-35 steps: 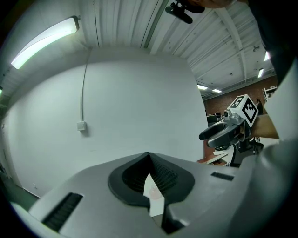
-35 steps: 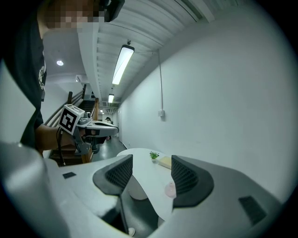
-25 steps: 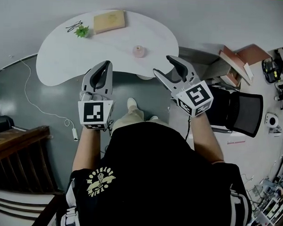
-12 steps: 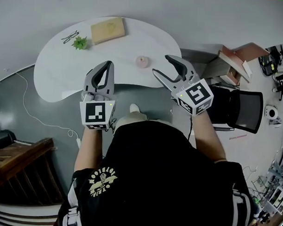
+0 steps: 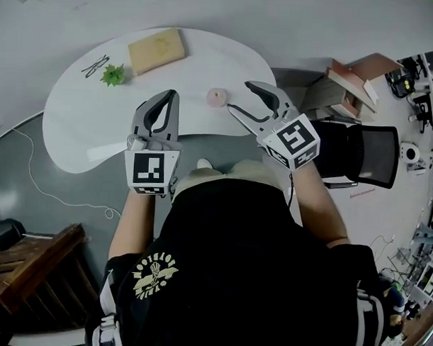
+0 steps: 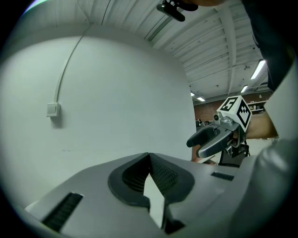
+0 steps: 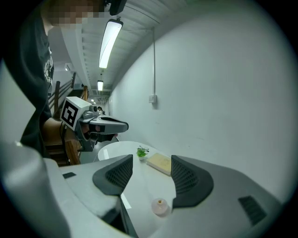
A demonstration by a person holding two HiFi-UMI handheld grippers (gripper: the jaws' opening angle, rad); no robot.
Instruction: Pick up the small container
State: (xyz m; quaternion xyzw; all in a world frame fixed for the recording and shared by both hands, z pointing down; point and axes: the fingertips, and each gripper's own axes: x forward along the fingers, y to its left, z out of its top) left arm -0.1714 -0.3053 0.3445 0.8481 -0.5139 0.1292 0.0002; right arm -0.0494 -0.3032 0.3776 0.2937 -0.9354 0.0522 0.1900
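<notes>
Nearer the small container [image 5: 216, 98] now, right gripper [image 5: 239, 96] gapes to straddle it; left gripper [image 5: 164, 97] waits, pressed together.

Left gripper [image 6: 149, 157] has its jaws closed on nothing, facing a plain white wall [image 6: 116, 93]. The right gripper [image 6: 201, 142] is off to the right.

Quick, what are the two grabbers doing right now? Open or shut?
Left gripper: shut, holding nothing.
Right gripper: open, empty; the small pink container sits on the table ahead of it.
</notes>
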